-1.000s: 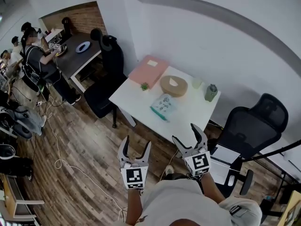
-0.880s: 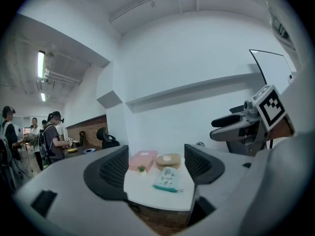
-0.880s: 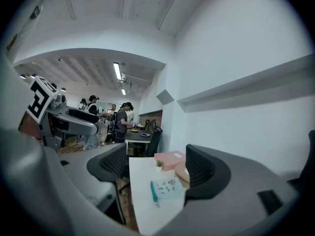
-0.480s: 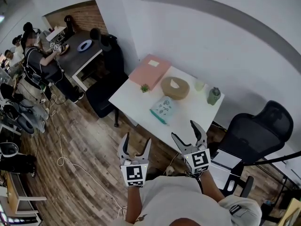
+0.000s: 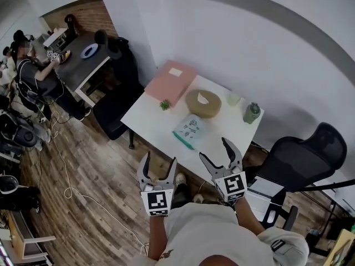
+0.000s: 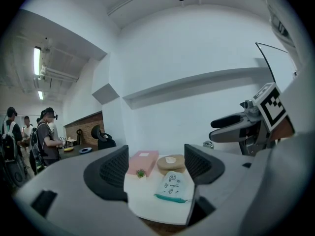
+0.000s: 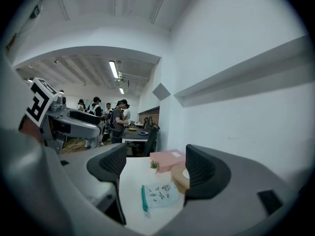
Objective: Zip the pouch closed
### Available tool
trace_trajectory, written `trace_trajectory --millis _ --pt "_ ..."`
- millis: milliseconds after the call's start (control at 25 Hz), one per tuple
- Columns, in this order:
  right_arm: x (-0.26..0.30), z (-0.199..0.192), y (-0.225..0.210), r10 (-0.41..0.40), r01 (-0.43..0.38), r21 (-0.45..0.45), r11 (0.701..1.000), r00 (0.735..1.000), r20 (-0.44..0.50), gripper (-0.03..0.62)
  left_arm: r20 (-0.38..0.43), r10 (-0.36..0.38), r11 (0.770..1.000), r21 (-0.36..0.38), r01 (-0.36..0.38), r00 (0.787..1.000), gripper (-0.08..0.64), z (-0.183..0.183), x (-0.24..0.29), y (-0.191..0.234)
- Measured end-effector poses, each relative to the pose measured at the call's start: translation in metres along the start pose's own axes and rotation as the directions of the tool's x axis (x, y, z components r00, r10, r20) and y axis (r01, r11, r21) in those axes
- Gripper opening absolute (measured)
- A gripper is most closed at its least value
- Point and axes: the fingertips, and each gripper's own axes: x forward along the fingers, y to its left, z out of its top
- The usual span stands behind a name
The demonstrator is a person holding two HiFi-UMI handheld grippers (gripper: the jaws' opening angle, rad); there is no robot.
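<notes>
1. Your left gripper (image 5: 159,164) hangs in the air short of the white rectangular table (image 5: 145,118), with its jaws apart and nothing between them.
2. Your right gripper (image 5: 216,151) hangs beside it, jaws likewise spread and empty.
3. The pale fabric pouch with printed doodles and a teal zip edge (image 5: 189,131) lies flat near the table's front edge, apart from both grippers.
4. Behind it sit a round tan container (image 5: 203,103), a flat pink box (image 5: 170,82) and a small green plant (image 5: 165,105).
</notes>
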Motion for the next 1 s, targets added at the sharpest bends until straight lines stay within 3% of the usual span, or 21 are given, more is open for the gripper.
trace_trajectory --millis 680,1000 --pt "0.113 -0.010 -0.019 -0.126 0.126 -0.006 0.992 0.988 -0.093 0.377 0.014 -0.138 0.989 -0.048 0.139 0.990 0.348 -0.021 0.117 0.078" --pt "0.145 -0.038 -0.030 -0.200 0.202 -0.006 0.979 0.962 -0.187 0.371 -0.003 -0.248 0.967 -0.069 0.247 0.969 0.333 -0.053 0.163 0.083"
